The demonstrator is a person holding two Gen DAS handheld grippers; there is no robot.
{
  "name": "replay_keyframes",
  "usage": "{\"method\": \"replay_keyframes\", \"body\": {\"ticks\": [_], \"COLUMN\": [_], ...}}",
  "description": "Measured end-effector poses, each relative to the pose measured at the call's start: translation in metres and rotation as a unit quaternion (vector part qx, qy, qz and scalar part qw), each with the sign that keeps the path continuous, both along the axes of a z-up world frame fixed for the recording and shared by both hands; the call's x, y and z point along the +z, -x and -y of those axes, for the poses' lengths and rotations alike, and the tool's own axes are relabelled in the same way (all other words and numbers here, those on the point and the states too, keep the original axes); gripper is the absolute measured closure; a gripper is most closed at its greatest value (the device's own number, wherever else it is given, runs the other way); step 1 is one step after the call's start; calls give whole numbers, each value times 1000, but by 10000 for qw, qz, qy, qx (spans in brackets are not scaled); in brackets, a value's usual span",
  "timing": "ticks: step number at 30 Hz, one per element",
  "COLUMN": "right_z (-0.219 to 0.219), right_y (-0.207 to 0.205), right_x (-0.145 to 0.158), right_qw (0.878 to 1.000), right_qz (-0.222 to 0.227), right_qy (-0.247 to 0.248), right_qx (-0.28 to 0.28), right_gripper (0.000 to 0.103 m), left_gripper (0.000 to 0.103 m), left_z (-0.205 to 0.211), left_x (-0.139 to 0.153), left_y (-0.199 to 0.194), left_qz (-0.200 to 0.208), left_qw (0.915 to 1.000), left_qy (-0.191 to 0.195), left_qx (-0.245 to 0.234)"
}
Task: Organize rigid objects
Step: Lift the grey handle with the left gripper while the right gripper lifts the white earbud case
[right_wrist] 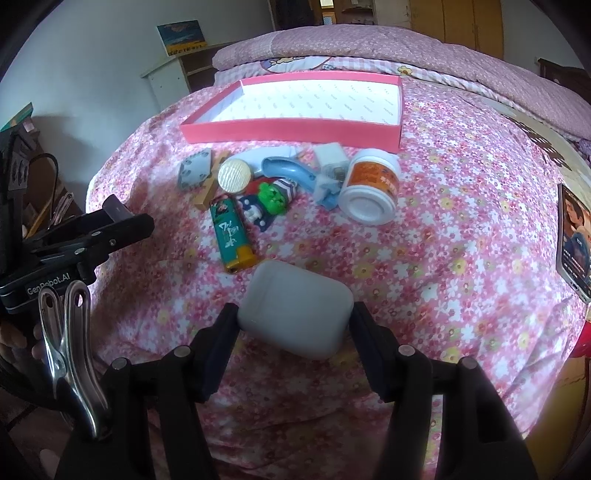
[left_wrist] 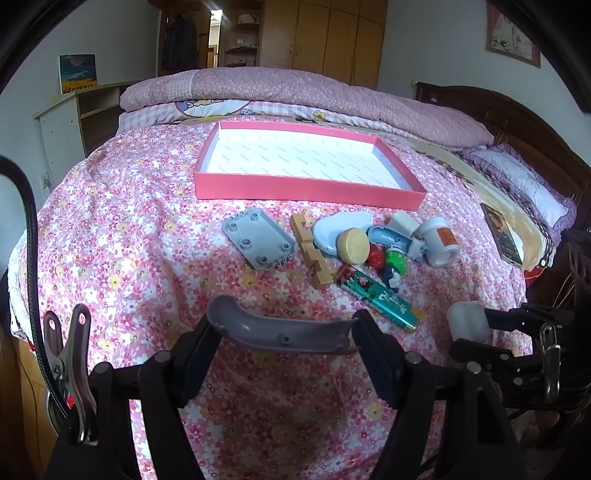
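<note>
A home bedroom: flowered bedspread (left_wrist: 129, 229), folded quilt (left_wrist: 295, 88), wooden wardrobe (left_wrist: 325, 33), carved headboard (left_wrist: 517, 114).

A bed (left_wrist: 129, 229) with a pink floral cover fills the room, a folded pink quilt (left_wrist: 295, 88) at its far end. Behind the quilt stand wooden wardrobes (left_wrist: 325, 33); left of the bed, a pale shelf unit (left_wrist: 66, 122) against a white wall (left_wrist: 92, 33); right, a dark headboard (left_wrist: 517, 122)

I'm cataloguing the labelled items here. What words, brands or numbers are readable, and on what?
"GenRobot.AI": on the left gripper body, right wrist view; its middle letters are partly hidden.
Green lighter: white characters, unreadable.
White jar: orange label, too blurred.
Pink box lining: repeated print, too small.
Phone screen: text too small.
</note>
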State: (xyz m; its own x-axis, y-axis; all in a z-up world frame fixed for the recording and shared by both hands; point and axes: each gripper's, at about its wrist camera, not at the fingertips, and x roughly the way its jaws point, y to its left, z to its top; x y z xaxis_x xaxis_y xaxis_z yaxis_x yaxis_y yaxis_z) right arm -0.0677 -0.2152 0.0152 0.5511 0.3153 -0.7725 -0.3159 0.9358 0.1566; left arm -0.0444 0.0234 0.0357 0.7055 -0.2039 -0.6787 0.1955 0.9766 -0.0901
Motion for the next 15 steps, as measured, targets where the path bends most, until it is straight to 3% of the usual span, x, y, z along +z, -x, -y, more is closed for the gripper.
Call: {"method": "replay_keyframes", "body": {"ticks": [15], "right_z": [2], "right_y": [-3], "right_x": [7], "right_qw": [9999], "right_qz": [95], "right_qy": [-57], "right_qx": [3], "right_gripper": [41], "left_gripper": [28], "left_z": [3], "left_x": [10], "left_y": [-2], "left_qz": [56], "left_qw": [10000], "left_qy": [60], "left_qx": [-26]}}
